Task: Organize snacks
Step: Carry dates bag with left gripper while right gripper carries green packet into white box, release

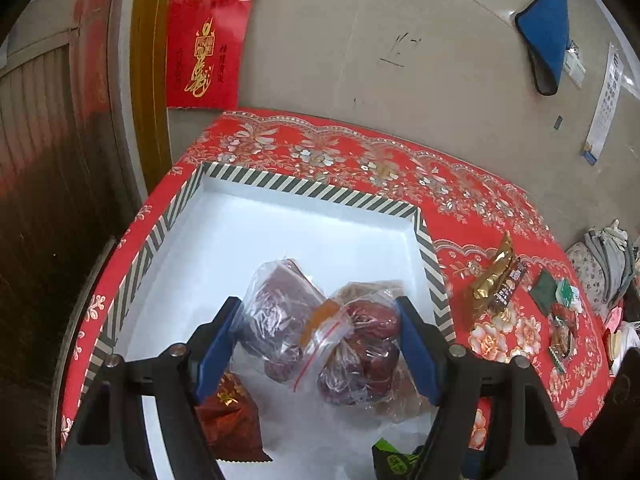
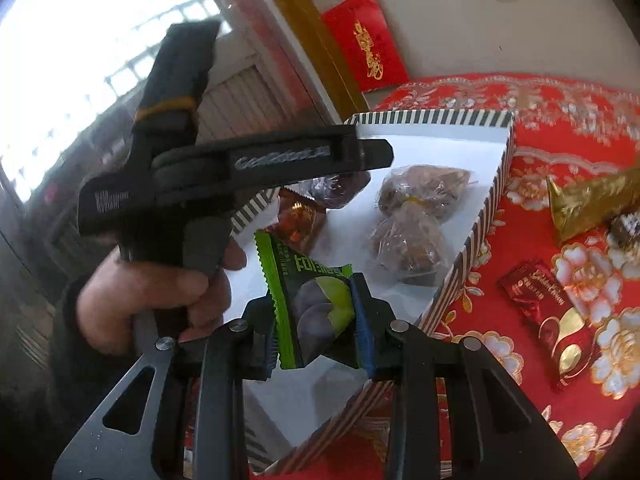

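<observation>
A white box with a striped rim (image 1: pixel 312 190) (image 2: pixel 432 118) stands on the red flowered tablecloth (image 1: pixel 360 148). Inside lie clear bags of dark red dates (image 1: pixel 280 312) (image 1: pixel 368 352) (image 2: pixel 404 248) and a red snack packet (image 1: pixel 230 416) (image 2: pixel 298 220). My left gripper (image 1: pixel 316 308) (image 2: pixel 280 160) hovers open just above the bags, its blue pads (image 1: pixel 218 352) on either side of them. My right gripper (image 2: pixel 316 300) is shut on a green snack packet (image 2: pixel 312 300) (image 1: pixel 396 460), held over the box's near corner.
On the cloth right of the box lie a gold wrapper (image 1: pixel 494 276) (image 2: pixel 592 204), a dark red packet (image 2: pixel 552 320) and small packets (image 1: pixel 560 308). A wall with red paper decorations (image 1: pixel 204 48) stands behind. A hand (image 2: pixel 152 296) grips the left tool.
</observation>
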The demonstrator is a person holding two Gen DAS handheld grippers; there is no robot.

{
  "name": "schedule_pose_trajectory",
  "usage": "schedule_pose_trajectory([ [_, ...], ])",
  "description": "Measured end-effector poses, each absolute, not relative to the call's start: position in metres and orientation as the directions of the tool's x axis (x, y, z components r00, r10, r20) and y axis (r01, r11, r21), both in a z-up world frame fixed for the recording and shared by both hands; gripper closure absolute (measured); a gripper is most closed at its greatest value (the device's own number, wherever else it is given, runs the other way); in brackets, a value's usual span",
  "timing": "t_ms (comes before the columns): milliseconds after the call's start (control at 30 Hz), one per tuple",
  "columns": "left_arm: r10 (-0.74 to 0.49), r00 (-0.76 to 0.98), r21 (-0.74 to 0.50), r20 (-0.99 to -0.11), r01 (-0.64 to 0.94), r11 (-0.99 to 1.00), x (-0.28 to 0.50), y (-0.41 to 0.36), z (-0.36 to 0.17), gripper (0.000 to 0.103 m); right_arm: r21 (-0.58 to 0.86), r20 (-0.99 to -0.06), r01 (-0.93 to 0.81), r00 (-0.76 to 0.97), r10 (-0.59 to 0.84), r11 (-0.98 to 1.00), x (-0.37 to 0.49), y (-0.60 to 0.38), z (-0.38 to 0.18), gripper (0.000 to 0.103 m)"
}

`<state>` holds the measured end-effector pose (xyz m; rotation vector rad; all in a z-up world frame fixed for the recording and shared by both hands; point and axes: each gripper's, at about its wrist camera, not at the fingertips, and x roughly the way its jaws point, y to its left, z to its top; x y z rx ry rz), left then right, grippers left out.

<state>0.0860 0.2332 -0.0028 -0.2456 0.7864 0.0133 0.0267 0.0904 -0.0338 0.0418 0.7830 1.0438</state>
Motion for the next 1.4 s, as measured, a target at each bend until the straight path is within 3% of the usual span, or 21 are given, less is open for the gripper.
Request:
schedule_pose_trajectory([
  [267,-0.08,0.695,-0.218,-0.715,-0.113,0.969,0.088,0.235,-0.004,0.026,0.245,-0.62,-0.781,0.33,0.712,0.575,0.017,0.101,-0.035,0.072],
  [733,-0.082,0.688,-0.218,-0.721,-0.113,0.969,0.089,0.234,-0.005,0.026,0.229,-0.641,-0.766,0.345,0.685,0.6,0.021,0.105,-0.036,0.072],
  [900,-0.08,0.678,-0.219,-0.73,-0.121,0.968,0.09,0.234,-0.006,0.025,0.228,-0.639,-0.773,0.34,0.69,0.592,0.018,0.106,-0.035,0.066],
  [1033,-0.078,0.672,-0.219,-0.737,-0.128,0.967,0.091,0.234,-0.007,0.025,0.223,-0.632,-0.79,0.329,0.702,0.571,0.013,0.108,-0.033,0.052],
  [1233,-0.077,0.666,-0.223,-0.742,-0.137,0.965,0.091,0.235,-0.008,0.023,0.248,-0.605,-0.788,0.328,0.726,0.563,0.013,0.103,-0.03,0.051],
  [1400,-0.077,0.67,-0.229,-0.739,-0.142,0.963,0.091,0.236,-0.007,0.014,0.254,-0.592,-0.794,0.323,0.738,0.552,0.011,0.102,-0.029,0.051],
])
